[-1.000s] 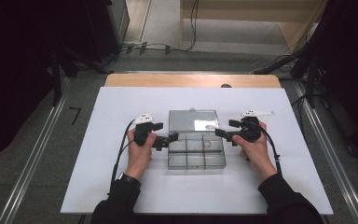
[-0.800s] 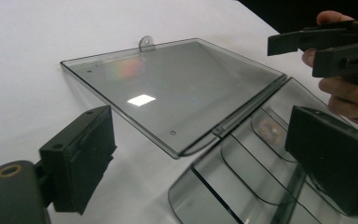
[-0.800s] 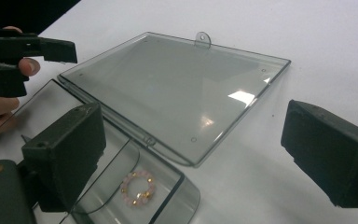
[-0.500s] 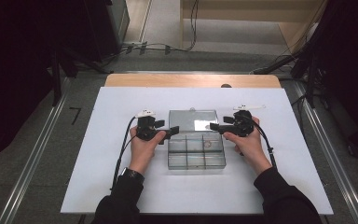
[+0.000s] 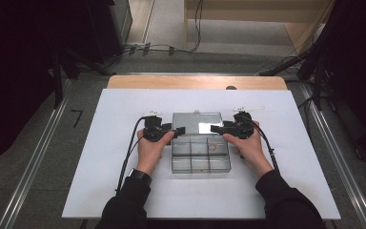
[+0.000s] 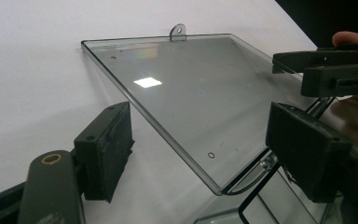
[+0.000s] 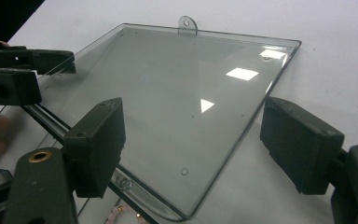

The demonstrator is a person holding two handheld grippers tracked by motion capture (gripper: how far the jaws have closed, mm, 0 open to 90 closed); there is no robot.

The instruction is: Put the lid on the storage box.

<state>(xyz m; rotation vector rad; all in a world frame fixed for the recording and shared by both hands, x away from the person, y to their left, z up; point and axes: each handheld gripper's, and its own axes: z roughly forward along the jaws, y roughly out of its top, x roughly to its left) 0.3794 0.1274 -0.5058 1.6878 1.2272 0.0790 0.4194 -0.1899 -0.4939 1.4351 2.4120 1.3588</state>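
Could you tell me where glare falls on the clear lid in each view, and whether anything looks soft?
High view: one bright patch on the lid, right of centre. Left gripper view: a small white glare patch on the lid, upper left; the near tongs look slightly soft. Right gripper view: three bright patches toward the lid's right corner; the tongs cast soft shadows on the white table.

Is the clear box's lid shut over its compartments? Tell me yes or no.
No: in the high view the lid lies folded back flat on the white table, leaving the compartments of the clear box uncovered.
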